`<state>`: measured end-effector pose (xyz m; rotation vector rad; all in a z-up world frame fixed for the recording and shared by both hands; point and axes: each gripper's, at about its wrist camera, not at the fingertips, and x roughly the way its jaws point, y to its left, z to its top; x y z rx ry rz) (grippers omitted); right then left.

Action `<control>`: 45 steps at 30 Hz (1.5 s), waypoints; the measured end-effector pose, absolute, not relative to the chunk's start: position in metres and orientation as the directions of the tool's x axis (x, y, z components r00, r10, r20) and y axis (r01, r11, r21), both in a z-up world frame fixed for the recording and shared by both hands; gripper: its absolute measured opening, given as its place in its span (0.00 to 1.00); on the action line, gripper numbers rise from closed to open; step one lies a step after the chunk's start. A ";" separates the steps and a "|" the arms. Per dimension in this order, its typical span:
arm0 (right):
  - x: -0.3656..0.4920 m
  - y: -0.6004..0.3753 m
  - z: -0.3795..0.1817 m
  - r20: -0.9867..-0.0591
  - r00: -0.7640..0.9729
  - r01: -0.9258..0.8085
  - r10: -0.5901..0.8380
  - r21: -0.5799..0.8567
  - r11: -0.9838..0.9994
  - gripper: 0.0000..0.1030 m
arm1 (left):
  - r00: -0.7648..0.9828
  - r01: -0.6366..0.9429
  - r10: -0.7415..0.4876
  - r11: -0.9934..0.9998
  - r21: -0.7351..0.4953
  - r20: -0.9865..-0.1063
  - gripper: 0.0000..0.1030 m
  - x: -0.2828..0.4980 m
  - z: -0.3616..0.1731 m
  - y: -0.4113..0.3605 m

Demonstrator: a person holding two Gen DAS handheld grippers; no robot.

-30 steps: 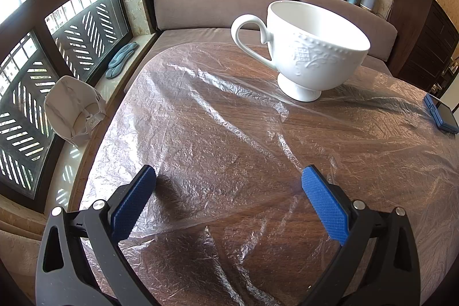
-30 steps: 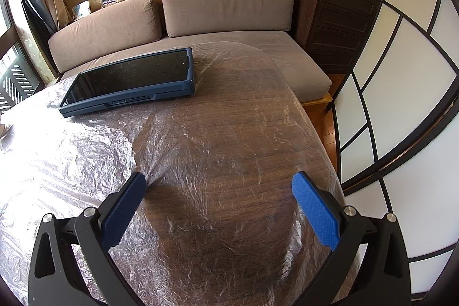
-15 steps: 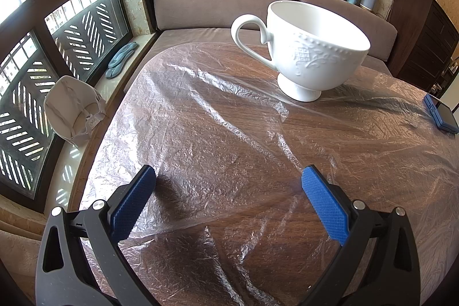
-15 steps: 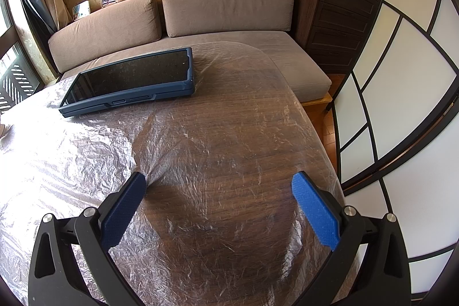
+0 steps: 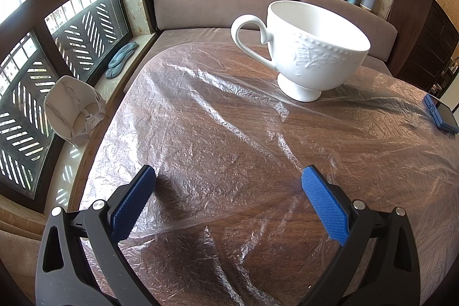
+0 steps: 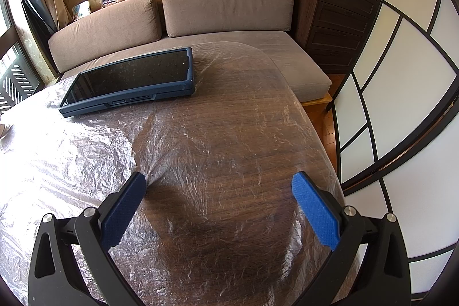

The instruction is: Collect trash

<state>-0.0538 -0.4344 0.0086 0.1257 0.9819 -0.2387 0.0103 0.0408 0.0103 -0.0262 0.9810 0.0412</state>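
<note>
Two grippers, both with jaws spread wide and nothing between them: my left gripper (image 5: 228, 177) hangs over the near part of the table (image 5: 315, 122), my right gripper (image 6: 218, 182) over the near right part. I see no loose trash in either view. My guess is that the crinkled plastic film (image 5: 218, 116) covering the whole tabletop is what I am meant to gather.

That is where the trouble lies. The white footed cup (image 5: 307, 48) stands on the film at the far side in the left view, and the dark blue tablet (image 6: 129, 82) lies on it at the far left in the right view. If I pinch the film and pull, I judge both would be dragged along; the cup, narrow at the foot, could tip or slide off the rim. The film also looks thin and could tear.

Against the earlier frames nothing differs: cup, tablet, film and both grippers sit exactly as before.
</note>
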 end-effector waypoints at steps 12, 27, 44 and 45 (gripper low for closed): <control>-0.054 -0.434 0.009 -0.835 0.532 0.256 -0.143 -0.002 0.967 0.96 | 0.555 -0.047 0.023 0.999 -0.004 -0.831 0.99 0.011 0.011 0.041; -0.053 -0.435 0.009 -0.835 0.532 0.256 -0.143 -0.002 0.967 0.96 | 0.555 -0.047 0.023 0.999 -0.004 -0.831 0.99 0.010 0.010 0.041; -0.054 -0.435 0.009 -0.835 0.532 0.256 -0.143 -0.002 0.967 0.96 | 0.556 -0.011 0.000 1.000 -0.007 -0.831 0.99 0.013 0.011 0.042; -0.054 -0.435 0.009 -0.835 0.532 0.256 -0.143 -0.002 0.967 0.96 | 0.556 -0.011 0.000 1.000 -0.007 -0.831 0.99 0.013 0.011 0.041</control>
